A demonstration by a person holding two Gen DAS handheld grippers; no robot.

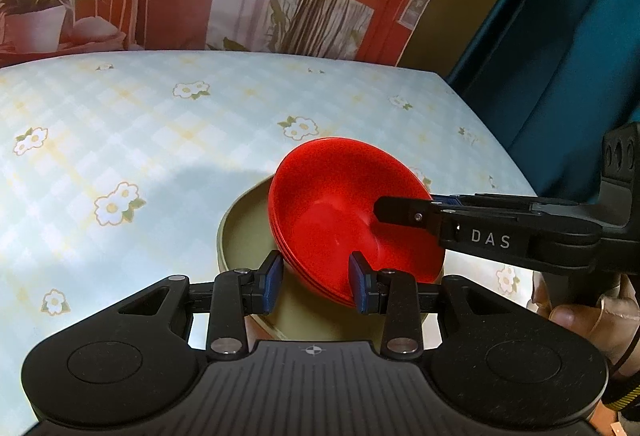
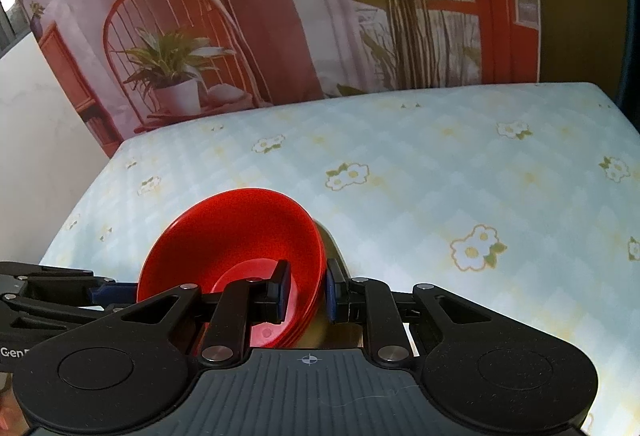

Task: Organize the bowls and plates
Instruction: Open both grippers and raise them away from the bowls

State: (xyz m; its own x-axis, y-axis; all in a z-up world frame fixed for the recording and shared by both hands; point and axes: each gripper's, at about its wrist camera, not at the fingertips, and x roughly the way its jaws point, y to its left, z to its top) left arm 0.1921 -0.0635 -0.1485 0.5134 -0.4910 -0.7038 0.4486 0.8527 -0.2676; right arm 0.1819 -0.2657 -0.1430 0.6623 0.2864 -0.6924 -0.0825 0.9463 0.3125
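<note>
On the flowered tablecloth (image 1: 160, 124), near its front edge, I see an olive-green bowl (image 1: 244, 232) with a stack of red bowls (image 1: 340, 212) tilted inside it, their open faces turned up and toward my cameras. From the left wrist view, my left gripper (image 1: 316, 280) straddles the near rim of the red stack at about 6 o'clock of the stack: one blue pad (image 1: 273, 282) sits outside, against the stack's underside, the other inside the top bowl, and I cannot tell whether they are pinching yet. Moving right, my right gripper (image 1: 380, 208) reaches in from 3 o'clock. In the right wrist view, the right gripper (image 2: 306, 290) has the stack's rim between its pads at roughly 4 o'clock of the stack, the jaws drawn close on it. The left gripper's arm shows at 9 o'clock.
</note>
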